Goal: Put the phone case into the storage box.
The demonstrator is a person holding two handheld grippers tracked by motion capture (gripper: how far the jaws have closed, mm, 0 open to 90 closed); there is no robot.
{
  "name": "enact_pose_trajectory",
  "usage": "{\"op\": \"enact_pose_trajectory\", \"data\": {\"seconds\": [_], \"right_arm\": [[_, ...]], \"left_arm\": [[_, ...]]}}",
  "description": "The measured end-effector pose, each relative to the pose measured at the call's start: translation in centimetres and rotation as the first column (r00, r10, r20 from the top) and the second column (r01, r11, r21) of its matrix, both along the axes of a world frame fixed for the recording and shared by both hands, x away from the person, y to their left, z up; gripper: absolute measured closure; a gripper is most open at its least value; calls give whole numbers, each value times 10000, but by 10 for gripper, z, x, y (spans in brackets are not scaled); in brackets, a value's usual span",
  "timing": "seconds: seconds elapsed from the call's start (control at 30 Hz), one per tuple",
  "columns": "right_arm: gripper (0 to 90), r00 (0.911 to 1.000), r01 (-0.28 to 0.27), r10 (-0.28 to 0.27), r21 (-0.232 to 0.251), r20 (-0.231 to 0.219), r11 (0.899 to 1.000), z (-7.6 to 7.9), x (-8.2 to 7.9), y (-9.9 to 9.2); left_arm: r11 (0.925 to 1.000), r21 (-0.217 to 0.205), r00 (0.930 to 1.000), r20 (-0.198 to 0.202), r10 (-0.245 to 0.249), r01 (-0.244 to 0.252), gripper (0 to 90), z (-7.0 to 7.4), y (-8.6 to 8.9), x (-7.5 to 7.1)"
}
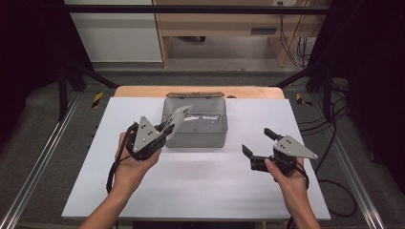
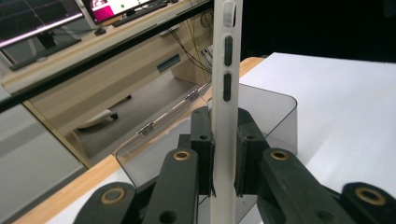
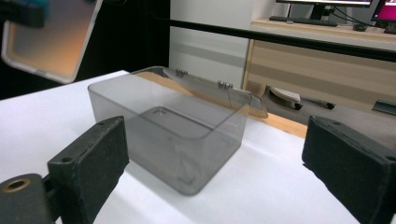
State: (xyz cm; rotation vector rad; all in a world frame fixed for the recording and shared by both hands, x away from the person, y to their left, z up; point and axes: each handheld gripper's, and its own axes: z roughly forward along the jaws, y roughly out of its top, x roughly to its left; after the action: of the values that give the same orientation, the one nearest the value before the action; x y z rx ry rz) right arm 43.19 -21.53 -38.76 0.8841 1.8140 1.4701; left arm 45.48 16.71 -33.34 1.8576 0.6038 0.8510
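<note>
A thin translucent whitish phone case (image 1: 179, 116) stands on edge between the pads of my left gripper (image 1: 167, 130), which is shut on its lower part. The left gripper view shows the case (image 2: 226, 70) rising straight up between the jaws, with button slots along its side. The case hangs over the left rim of a smoky clear plastic box (image 1: 197, 141), whose hinged lid (image 3: 210, 91) lies open at the back. My right gripper (image 1: 258, 141) is held low over the table to the right of the box (image 3: 163, 140), open, with nothing between its pads (image 3: 93, 158).
The box stands at the back middle of a white table board (image 1: 191, 186) with a wooden edge (image 1: 143, 90) behind it. Past the table are a wooden desk (image 1: 215, 24) and floor cables (image 1: 334, 124) at the right. Monitors (image 2: 42, 18) sit on the desk.
</note>
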Motion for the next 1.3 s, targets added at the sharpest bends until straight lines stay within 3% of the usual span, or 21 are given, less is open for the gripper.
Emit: {"op": "enact_pose_trajectory", "data": {"seconds": [0.33, 0.63, 0.8, 0.97, 1.17, 1.3], "right_arm": [[73, 9994, 343, -343, 54, 2, 9994, -19, -27, -20], [73, 9979, 645, -648, 280, 88, 9975, -35, -39, -30], [73, 9974, 697, -702, 291, 149, 9971, -41, -39, -31], [70, 9974, 654, -649, -145, 328, 9978, -44, -40, -30], [62, 9972, 591, -591, 4, 449, 9983, -45, -40, -31], [63, 9973, 542, -548, 129, 495, 9984, -47, -39, -31]], "left_arm": [[9976, -514, 9975, -555, 433, -462, 810, 16, -2, 19], [9825, -1470, 9841, -1516, 922, -1147, 810, 27, -1, 46], [9763, -1372, 9748, -1709, 1432, -1675, 810, 32, -1, 64], [9678, -1292, 9650, -1791, 1914, -2160, 810, 37, -1, 79], [9578, -1091, 9524, -1834, 2434, -2658, 810, 41, -1, 96], [9497, -1273, 9472, -1872, 2604, -2863, 810, 43, 0, 103]]}}
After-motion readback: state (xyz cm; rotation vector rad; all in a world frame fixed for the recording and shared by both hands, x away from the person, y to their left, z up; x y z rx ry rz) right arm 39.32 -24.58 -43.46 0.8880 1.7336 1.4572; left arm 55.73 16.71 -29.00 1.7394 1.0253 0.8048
